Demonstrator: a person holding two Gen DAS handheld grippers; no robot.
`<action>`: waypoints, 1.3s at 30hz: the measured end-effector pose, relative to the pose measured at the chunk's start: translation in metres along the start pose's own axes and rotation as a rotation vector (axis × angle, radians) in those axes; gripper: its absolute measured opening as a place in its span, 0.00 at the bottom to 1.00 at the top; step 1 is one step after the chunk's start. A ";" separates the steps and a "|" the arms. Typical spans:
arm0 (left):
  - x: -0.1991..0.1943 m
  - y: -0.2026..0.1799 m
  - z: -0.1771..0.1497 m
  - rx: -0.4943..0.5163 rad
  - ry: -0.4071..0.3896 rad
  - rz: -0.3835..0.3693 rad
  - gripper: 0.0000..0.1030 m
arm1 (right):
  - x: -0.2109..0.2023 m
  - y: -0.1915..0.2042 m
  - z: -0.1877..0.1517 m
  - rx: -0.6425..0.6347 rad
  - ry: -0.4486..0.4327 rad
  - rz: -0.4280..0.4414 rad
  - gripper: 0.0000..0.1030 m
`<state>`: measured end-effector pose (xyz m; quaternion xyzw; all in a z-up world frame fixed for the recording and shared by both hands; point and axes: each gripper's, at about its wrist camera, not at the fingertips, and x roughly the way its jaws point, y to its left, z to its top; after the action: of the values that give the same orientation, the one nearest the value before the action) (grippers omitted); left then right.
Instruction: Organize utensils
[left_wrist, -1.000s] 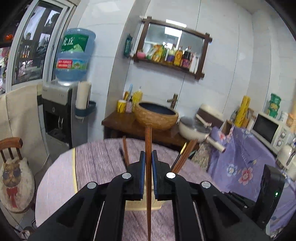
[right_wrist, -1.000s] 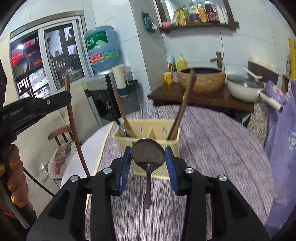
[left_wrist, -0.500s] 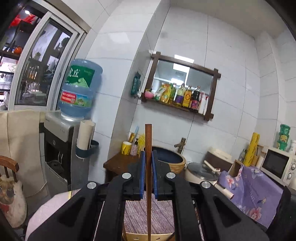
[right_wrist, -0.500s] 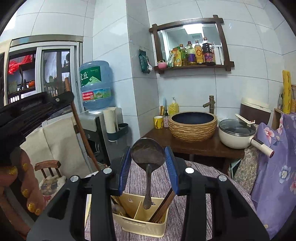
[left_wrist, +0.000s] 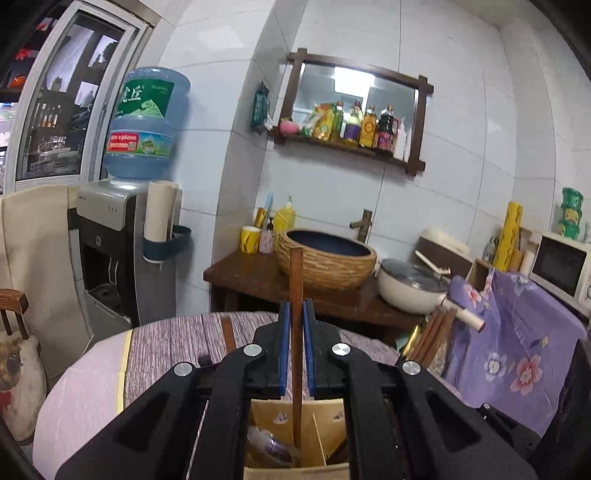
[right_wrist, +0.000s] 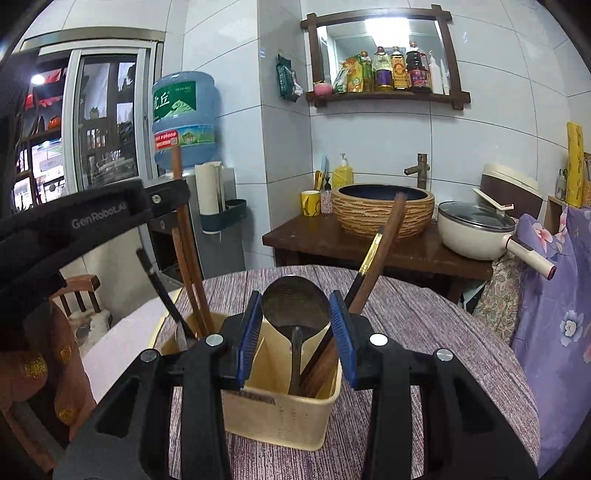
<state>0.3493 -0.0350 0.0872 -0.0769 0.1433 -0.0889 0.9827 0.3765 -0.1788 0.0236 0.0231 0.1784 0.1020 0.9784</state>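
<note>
Matt wooden chopstick (left_wrist: 296, 295) — smooth plastic caddy (right_wrist: 288, 417)

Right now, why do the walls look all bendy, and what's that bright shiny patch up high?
Left wrist view: the fisheye lens bows the tile lines on the wall, and black corners rim the picture; the chopstick stays sharp. Right wrist view: same bending; the bright patch is a ceiling light glaring in the mirror; the spoon looks dark but clear.

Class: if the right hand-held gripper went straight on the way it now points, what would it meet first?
Probably the yellow utensil holder just below the right hand-held gripper, whose spoon handle already hangs inside it; depth is uncertain.
</note>
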 end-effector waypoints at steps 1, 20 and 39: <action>0.002 0.000 -0.003 0.006 0.007 0.001 0.08 | 0.001 0.000 -0.003 0.002 0.005 0.002 0.37; 0.002 -0.003 -0.017 0.081 0.057 -0.005 0.14 | 0.008 -0.005 -0.029 0.001 0.031 0.029 0.50; -0.185 0.021 -0.116 0.143 -0.025 0.088 0.95 | -0.176 -0.004 -0.111 -0.001 -0.092 0.076 0.95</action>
<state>0.1442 0.0077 0.0234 -0.0013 0.1276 -0.0548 0.9903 0.1769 -0.2182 -0.0204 0.0339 0.1319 0.1379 0.9810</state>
